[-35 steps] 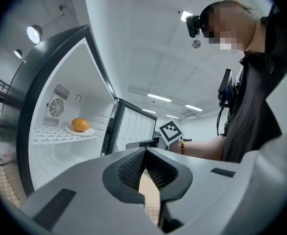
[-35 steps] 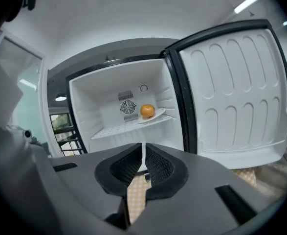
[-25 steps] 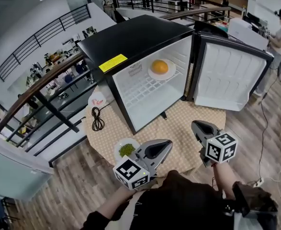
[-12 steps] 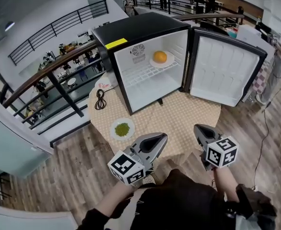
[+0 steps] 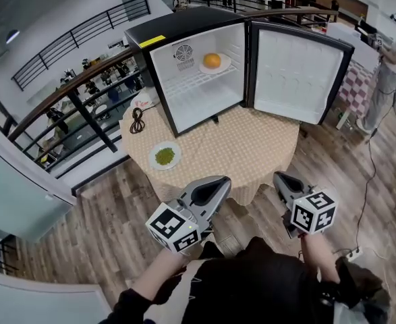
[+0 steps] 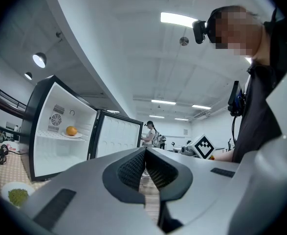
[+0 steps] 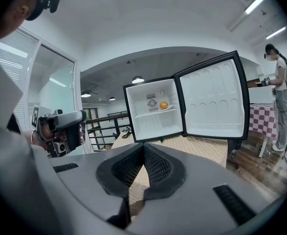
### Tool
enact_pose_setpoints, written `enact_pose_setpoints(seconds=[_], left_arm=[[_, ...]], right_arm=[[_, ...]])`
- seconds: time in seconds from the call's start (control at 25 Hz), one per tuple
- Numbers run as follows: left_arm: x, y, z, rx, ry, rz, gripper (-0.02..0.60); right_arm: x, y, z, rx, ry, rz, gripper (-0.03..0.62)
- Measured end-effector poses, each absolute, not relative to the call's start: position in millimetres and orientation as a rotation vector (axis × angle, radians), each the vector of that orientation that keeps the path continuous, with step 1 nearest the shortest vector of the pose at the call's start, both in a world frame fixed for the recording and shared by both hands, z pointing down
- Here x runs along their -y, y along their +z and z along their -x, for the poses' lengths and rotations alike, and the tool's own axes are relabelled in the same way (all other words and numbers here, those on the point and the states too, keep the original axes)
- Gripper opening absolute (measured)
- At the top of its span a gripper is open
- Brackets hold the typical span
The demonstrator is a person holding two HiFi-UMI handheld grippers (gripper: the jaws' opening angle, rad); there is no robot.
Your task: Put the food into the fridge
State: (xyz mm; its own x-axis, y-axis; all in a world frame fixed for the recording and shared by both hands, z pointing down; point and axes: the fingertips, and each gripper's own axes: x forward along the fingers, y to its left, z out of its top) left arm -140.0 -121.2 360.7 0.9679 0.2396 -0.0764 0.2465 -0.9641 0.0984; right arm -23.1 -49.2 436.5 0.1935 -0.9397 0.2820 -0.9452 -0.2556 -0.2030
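A black mini fridge [image 5: 184, 29] stands open on the round table [image 5: 238, 154], its door [image 5: 297, 73] swung out to the right. An orange on a white plate [image 5: 212, 61] rests on the fridge's wire shelf. A white plate of green food [image 5: 164, 156] lies on the table's left part. My left gripper [image 5: 219, 184] and right gripper [image 5: 279, 179] hang side by side in front of the table's near edge, both shut with nothing between their jaws. The orange [image 7: 164, 105] and the plate of green food [image 6: 17, 196] show far off in the gripper views.
A black coiled cable [image 5: 137, 121] and a white card [image 5: 144, 100] lie on the table left of the fridge. A railing [image 5: 63, 100] runs behind the table. A person [image 5: 390, 66] stands at the far right by a checkered table [image 5: 356, 86]. Wooden floor lies under my grippers.
The head view has pulled back from the table, so the fridge and table look smaller and farther. Both grippers now hang off the table's near edge over the floor.
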Motion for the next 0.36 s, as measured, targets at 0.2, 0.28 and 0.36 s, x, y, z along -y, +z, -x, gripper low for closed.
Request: enact_pose_setpoints(seconds=[0.2,0.28,0.36], left_arm=[[97.3,370.6,153.1,-0.389,-0.071,-2.995,0.012],[91.8,372.4,155.9,-0.395,-0.071,-2.988,0.012],[85.7,374.1,158.8,-0.402,-0.069,-2.983,0.012]], right_arm=[[28.4,442.0,36.7,1.907,0.552,-2.426,0.015],[23.5,444.1,39.7,1.906,0.553,-2.426,0.015],[18.1,446.9,42.7,1.905,0.559,-2.429,0.015]])
